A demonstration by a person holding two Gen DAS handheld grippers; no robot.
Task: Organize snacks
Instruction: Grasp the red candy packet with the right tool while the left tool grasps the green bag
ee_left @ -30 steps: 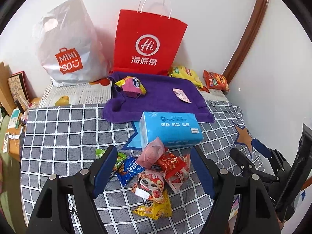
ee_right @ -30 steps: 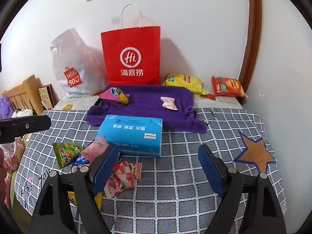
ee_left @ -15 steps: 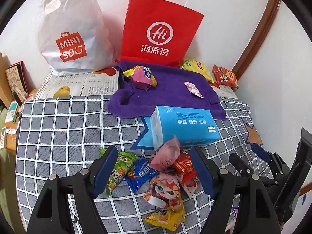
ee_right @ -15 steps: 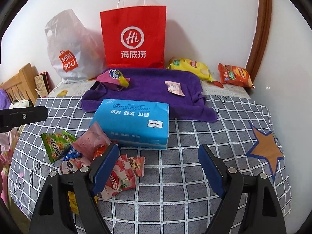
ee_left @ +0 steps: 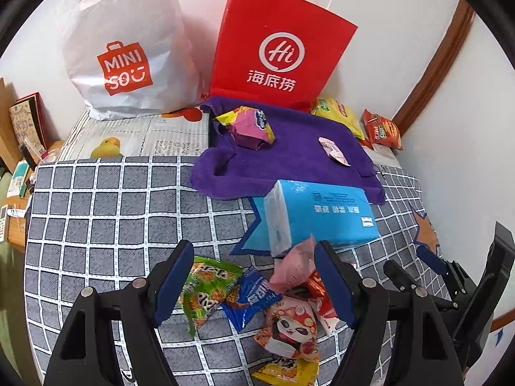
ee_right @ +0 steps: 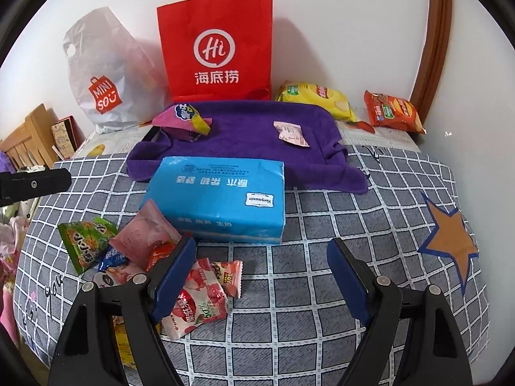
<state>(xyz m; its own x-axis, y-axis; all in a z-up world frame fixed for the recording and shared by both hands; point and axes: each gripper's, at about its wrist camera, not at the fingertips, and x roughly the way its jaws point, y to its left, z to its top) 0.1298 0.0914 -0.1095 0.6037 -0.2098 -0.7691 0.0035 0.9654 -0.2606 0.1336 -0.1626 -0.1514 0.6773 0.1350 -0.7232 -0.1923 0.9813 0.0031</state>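
The snack packets (ee_left: 257, 296) are lying heaped on the checked cloth (ee_left: 112, 212), just in front of the blue tissue pack (ee_left: 322, 212); the left gripper (ee_left: 254, 283) is hanging spread wide over them, grasping nothing; the right gripper (ee_right: 260, 276) is gaping too, empty; singling out one loose top packet is looking wisest.

Glossy plastic snack packets (ee_left: 283, 302) are shining on a matt woven checked cloth (ee_left: 106, 212), a plush purple towel (ee_right: 244, 135) is lying fuzzy, and the red paper bag (ee_right: 219, 48) is looking smooth.
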